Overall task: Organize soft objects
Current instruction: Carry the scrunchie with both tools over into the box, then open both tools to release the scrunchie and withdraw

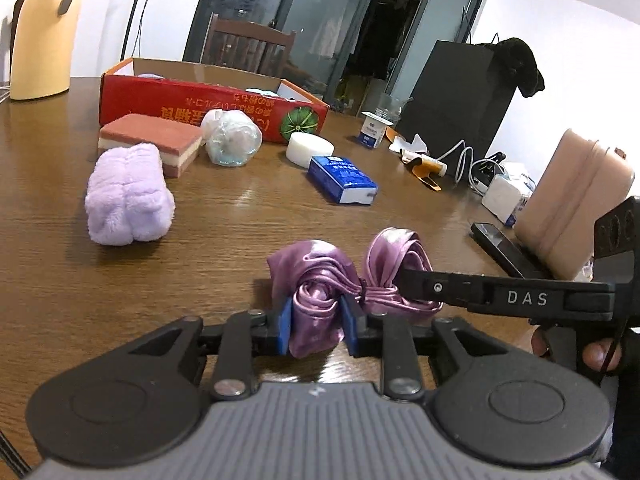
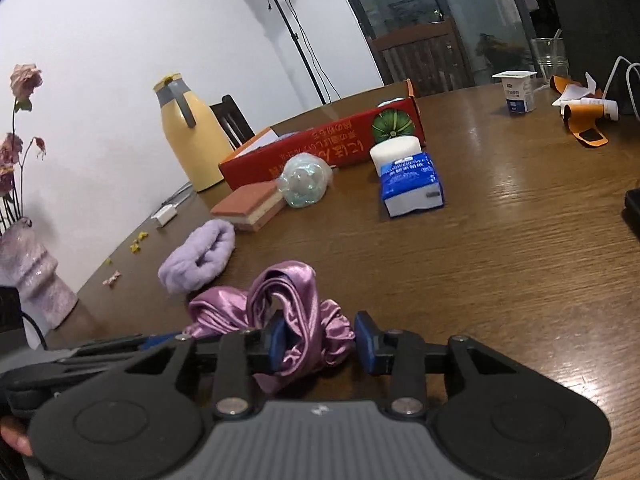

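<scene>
The left gripper (image 1: 316,326) squeezes one end of the shiny purple cloth (image 1: 320,280), which lies on the brown table (image 1: 240,216). The right gripper (image 2: 320,344) has the other end between its fingers, but only one finger touches it.
</scene>
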`<state>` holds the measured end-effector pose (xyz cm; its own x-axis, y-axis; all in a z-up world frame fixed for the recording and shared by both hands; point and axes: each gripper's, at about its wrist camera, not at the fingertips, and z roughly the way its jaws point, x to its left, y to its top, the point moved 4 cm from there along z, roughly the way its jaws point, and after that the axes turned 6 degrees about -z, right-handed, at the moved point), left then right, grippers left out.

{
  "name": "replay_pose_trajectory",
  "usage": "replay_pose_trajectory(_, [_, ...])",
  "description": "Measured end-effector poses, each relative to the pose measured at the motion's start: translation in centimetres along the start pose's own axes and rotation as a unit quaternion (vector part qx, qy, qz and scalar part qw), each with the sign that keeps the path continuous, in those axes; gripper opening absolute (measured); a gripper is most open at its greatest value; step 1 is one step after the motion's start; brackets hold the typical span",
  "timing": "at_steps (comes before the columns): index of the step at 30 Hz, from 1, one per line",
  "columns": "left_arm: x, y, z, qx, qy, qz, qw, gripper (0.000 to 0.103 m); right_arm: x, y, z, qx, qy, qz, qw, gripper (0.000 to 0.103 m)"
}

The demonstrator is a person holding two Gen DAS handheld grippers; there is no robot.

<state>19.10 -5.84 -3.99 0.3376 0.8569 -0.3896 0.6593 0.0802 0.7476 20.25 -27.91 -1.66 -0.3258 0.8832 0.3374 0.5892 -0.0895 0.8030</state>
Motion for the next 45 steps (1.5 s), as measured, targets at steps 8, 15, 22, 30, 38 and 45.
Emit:
replay_pose_trajectory(8, [0.2, 3.8, -1.1, -0.032, -0.007, -0.001, 0.9995, 0.022, 1.2, 3.1, 0.6, -0.014, 0.026, -0.013, 0.999, 0.015])
replay_pose_trajectory(15, [0.8, 12.9, 0.5, -0.062, -0.004, 0.013, 0.9980, 0.022, 1.8, 12.5, 2.7, -0.035, 0.040, -0.067, 0.996, 0.015])
replay_pose_trajectory(22, [2.9, 19.3, 3.5, -0.109, 0.033, -0.009, 0.9935, 0.022, 2.4, 19.9, 7.3, -0.078, 0.045, -0.106, 0.990, 0.015])
replay_pose_trajectory(30, [8.2, 26.6, 8.8, -0.093, 0.025, -0.072, 0.9927, 0.022, 2.5, 25.8, 14.1, -0.093, 0.042, -0.148, 0.984, 0.015])
replay_pose_trajectory(38, [13.8, 32.3, 18.9, -0.012, 0.105, -0.082, 0.9911, 0.025, -1.4, 31.4, 26.6, -0.001, 0.028, -0.060, 0.998, 0.015])
replay_pose_trajectory(45, [16.2, 31.1, 21.4, 0.013, 0.133, -0.069, 0.9886, 0.056, -3.6, 29.2, 34.7, 0.126, -0.023, -0.047, 0.991, 0.026])
